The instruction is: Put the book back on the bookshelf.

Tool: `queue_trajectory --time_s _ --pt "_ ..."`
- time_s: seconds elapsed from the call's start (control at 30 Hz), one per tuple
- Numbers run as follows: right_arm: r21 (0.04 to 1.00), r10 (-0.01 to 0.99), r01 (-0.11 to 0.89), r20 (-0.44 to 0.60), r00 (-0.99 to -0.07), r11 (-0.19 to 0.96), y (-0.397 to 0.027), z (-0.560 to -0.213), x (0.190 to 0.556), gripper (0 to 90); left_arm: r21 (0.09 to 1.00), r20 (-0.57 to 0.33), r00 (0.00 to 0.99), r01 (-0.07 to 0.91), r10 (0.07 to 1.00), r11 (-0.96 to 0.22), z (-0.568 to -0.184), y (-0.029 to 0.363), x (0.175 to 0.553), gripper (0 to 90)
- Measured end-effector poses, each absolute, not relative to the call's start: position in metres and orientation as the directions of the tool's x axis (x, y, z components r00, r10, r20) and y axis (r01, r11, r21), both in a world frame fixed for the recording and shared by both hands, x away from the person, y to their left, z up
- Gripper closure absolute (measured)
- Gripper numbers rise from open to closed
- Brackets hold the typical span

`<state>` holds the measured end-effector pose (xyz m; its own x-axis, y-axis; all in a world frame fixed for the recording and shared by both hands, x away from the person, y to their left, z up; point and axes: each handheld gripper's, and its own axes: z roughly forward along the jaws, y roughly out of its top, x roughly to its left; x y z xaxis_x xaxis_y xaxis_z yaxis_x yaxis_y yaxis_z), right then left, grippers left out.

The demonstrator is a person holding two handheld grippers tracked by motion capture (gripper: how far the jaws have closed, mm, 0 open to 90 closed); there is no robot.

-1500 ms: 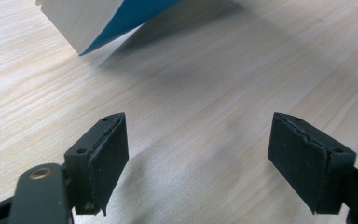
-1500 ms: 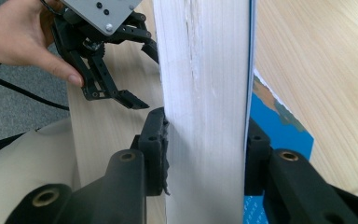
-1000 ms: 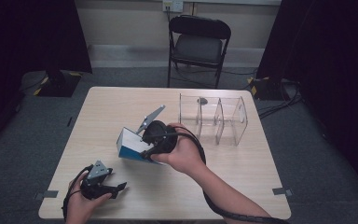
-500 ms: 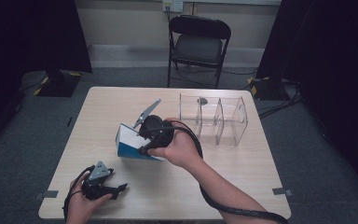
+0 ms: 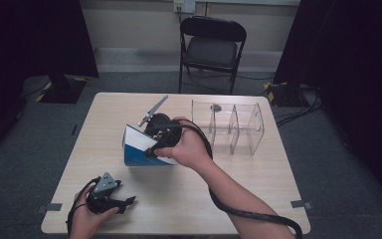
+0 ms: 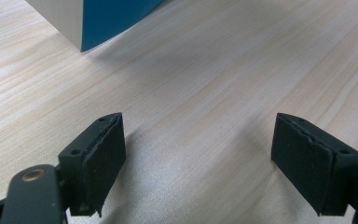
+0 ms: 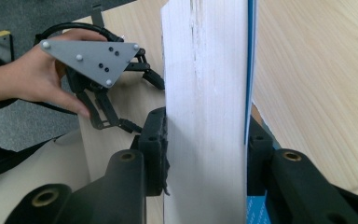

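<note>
A blue and white box (image 5: 135, 151) stands tilted at the middle of the table. My right gripper (image 5: 151, 145) is shut on it, and in the right gripper view both pads press the box's white side (image 7: 205, 70) and blue face. My left gripper (image 5: 127, 201) lies low at the table's front left, open, a hand's width from the box. In the left gripper view its jaws stand wide apart over bare wood (image 6: 200, 158), with the box's blue corner (image 6: 102, 18) farther off. The right gripper view also shows the left gripper (image 7: 135, 102) and the hand that holds it.
A clear plastic organiser (image 5: 229, 127) with three compartments stands at the back right of the wooden table (image 5: 258, 199); a small dark thing (image 5: 216, 107) sits in its left compartment. A black folding chair (image 5: 211, 45) stands behind the table. A cable trails from the right gripper along the forearm.
My right gripper has shifted a little to the left and upward with the box in it. The left gripper has stayed where it was.
</note>
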<state>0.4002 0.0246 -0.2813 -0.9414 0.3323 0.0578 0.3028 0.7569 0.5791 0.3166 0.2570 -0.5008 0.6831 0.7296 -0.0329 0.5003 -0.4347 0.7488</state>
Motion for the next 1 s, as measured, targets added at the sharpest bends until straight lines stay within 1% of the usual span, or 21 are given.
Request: queue_trajectory --time_s 0.17,0.33,0.4,0.53,0.87,1.0 --pt "0.572 0.324 0.295 0.055 -0.945 0.765 0.029 -0.279 0.403 61.1 0.749 -0.033 0.685 0.499 0.727 -0.436 -0.501 0.257 0.317 17.8" --pt "0.587 0.32 0.284 0.045 -0.946 0.758 0.029 -0.278 0.409 60.6 0.748 -0.029 0.688 0.496 0.725 -0.442 -0.501 0.258 0.317 17.8" --pt "0.581 0.324 0.293 0.052 -0.945 0.759 0.03 -0.277 0.41 60.4 0.747 -0.026 0.688 0.496 0.725 -0.443 -0.501 0.257 0.317 17.7" --pt "0.592 0.315 0.273 0.034 -0.949 0.758 0.033 -0.275 0.414 59.8 0.744 -0.024 0.691 0.495 0.723 -0.449 -0.501 0.256 0.316 17.3" --pt "0.605 0.306 0.27 0.045 -0.951 0.749 0.037 -0.275 0.422 60.1 0.746 -0.024 0.696 0.491 0.718 -0.45 -0.501 0.257 0.316 17.3" --pt "0.596 0.311 0.29 0.07 -0.948 0.749 0.036 -0.275 0.423 61.2 0.747 -0.026 0.699 0.488 0.714 -0.451 -0.501 0.258 0.317 17.5"
